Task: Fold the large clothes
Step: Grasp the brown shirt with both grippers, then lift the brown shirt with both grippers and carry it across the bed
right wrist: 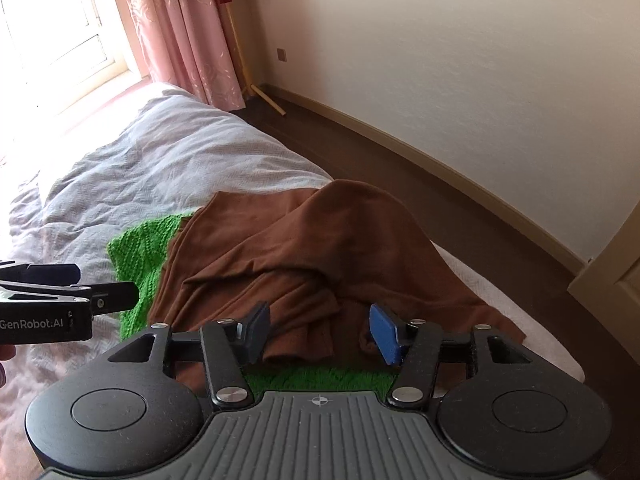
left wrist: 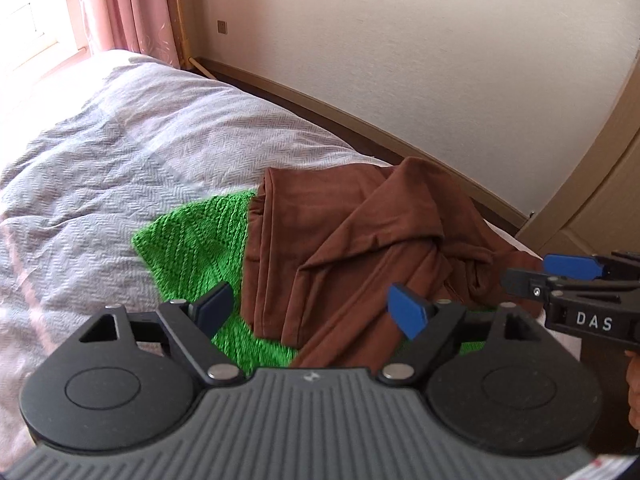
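A crumpled brown garment lies in a heap on the bed, on top of a bright green knitted piece that shows at its left side and near edge. My left gripper hovers over the brown garment's near left part, jaws open, nothing pressed between the blue pads. My right gripper is over the garment's near right folds, also open with only cloth below the gap. Each gripper appears in the other's view: the right gripper at the right edge, the left gripper at the left edge.
The bed's grey herringbone cover stretches away to the left toward a bright window and pink curtain. Dark floor runs along the bed's right side below a cream wall. A yellow pole leans in the corner; a door stands at far right.
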A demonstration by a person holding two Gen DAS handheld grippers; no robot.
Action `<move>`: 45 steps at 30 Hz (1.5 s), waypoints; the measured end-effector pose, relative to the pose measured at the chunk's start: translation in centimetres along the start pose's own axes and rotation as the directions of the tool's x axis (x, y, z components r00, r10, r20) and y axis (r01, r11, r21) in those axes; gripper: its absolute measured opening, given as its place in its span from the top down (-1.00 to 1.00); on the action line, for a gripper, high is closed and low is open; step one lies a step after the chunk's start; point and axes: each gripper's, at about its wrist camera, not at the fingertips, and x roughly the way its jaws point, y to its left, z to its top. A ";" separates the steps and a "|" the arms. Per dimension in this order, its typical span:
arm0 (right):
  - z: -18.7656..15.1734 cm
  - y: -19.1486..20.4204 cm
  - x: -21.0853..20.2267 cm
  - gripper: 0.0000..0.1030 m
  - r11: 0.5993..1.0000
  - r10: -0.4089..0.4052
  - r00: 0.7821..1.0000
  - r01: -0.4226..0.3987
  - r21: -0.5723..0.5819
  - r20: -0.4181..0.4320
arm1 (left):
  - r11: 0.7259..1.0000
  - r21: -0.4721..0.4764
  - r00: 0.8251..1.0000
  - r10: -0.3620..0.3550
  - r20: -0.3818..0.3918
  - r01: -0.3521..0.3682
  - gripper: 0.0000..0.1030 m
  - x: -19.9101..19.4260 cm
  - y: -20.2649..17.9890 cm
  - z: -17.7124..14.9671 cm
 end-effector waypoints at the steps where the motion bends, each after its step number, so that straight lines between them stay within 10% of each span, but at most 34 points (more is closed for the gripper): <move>1: 0.4 -0.2 1.0 -0.02 1.000 0.005 1.000 -0.005 0.002 0.002 | 1.000 -0.009 1.000 -0.003 -0.003 0.003 -0.48 1.0 0.2 0.3; 18: 3.2 -2.0 11.3 0.04 0.998 0.059 0.998 -0.058 0.035 -0.029 | 0.995 -0.096 0.991 -0.023 -0.135 0.010 0.07 13.5 3.8 1.7; 20: 3.3 -1.7 11.5 0.71 0.995 0.101 0.994 -0.100 0.025 -0.037 | 0.993 -0.120 0.990 -0.029 -0.135 0.013 0.12 13.9 3.8 1.7; 24: 3.3 -0.5 11.1 0.89 0.996 0.084 0.996 -0.084 -0.022 -0.022 | 0.992 -0.119 0.991 -0.046 -0.127 0.031 0.94 13.3 3.2 1.7; 31: 5.4 -1.0 4.3 0.95 0.996 0.080 0.982 -0.083 0.011 0.174 | 0.989 -0.128 0.997 -0.080 -0.005 0.079 0.96 7.3 2.3 3.1; 40: 9.4 2.0 -7.5 0.96 0.969 0.248 0.893 -0.236 -0.079 0.376 | 0.976 -0.194 0.966 -0.046 0.253 0.098 0.97 -6.4 5.8 4.4; 45: 9.5 8.5 -15.0 0.97 0.881 0.471 0.765 -0.433 -0.190 0.440 | 0.957 -0.285 0.921 0.067 0.383 0.049 0.97 -16.5 9.5 2.3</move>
